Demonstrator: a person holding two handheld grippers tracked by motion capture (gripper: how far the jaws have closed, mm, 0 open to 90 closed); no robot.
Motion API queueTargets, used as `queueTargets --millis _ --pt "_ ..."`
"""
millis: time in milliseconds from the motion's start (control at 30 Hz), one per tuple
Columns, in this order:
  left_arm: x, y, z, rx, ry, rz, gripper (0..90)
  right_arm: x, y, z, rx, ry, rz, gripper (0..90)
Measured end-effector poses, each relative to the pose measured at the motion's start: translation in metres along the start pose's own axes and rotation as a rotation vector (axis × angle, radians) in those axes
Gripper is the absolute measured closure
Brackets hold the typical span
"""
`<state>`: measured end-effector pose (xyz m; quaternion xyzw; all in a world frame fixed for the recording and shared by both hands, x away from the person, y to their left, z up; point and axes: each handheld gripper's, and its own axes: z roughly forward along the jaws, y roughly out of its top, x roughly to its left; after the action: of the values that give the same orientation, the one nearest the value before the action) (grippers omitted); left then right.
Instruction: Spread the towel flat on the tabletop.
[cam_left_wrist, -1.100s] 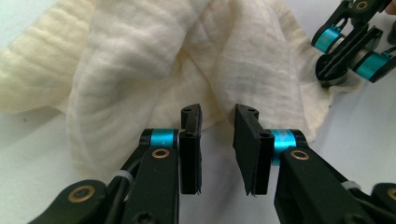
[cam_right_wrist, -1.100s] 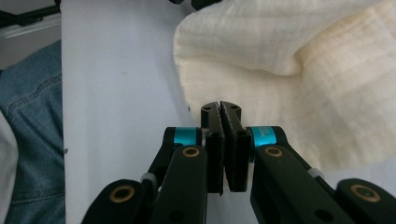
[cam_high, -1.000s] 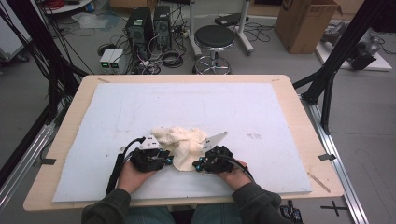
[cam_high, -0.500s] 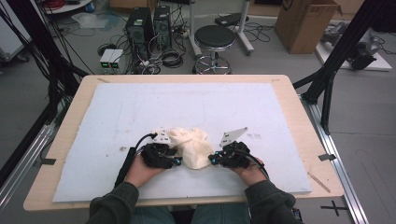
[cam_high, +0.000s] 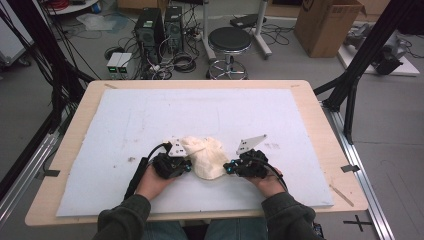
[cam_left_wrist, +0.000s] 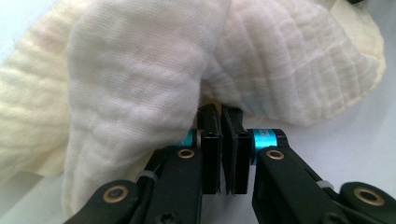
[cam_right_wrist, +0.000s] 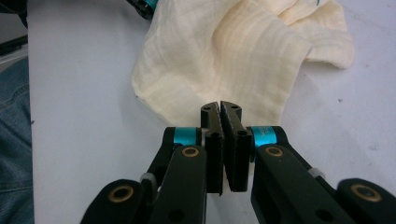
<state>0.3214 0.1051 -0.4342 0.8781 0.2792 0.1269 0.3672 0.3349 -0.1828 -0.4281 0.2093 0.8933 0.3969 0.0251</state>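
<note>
Left tool (cam_left_wrist: 221, 116): jaws just closed, together, tips tucked under cream cloth (cam_high: 207, 156) edge; pinch itself hidden. Right tool (cam_right_wrist: 220, 109): jaws together at opposite cloth edge; fabric caught or not, unclear. Cloth crumpled on white worktop (cam_high: 300, 115) between both tools.

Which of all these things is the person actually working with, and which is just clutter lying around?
In use:
crumpled cream muslin cloth
left gripper, shut at the cloth's edge
right gripper, shut at the cloth's edge
white mat on the wooden table

Just lying about:
round black stool
brown cardboard box
black computer towers
</note>
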Motion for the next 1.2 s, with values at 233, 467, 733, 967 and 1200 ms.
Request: queueTargets --millis 233,467,733,967,1200 --pt "0.002 -0.006 -0.025 -0.031 -0.022 0.019 86.6 0.000 0.000 -0.007 -0.044 0.007 0.012 87.9" --pt "0.005 -0.017 -0.053 -0.061 -0.029 0.029 86.8 0.003 0.002 -0.015 -0.075 0.000 0.002 87.9" --pt "0.009 -0.032 -0.086 -0.114 -0.002 0.019 86.9 0.008 0.004 -0.023 -0.113 -0.007 -0.014 88.0" --pt "0.010 -0.047 -0.113 -0.140 0.022 0.012 87.0 0.024 0.006 -0.024 -0.097 0.010 -0.058 88.0" --pt "0.007 -0.066 -0.127 -0.144 0.030 -0.001 87.0 0.037 0.002 -0.027 -0.080 0.031 -0.079 87.9"
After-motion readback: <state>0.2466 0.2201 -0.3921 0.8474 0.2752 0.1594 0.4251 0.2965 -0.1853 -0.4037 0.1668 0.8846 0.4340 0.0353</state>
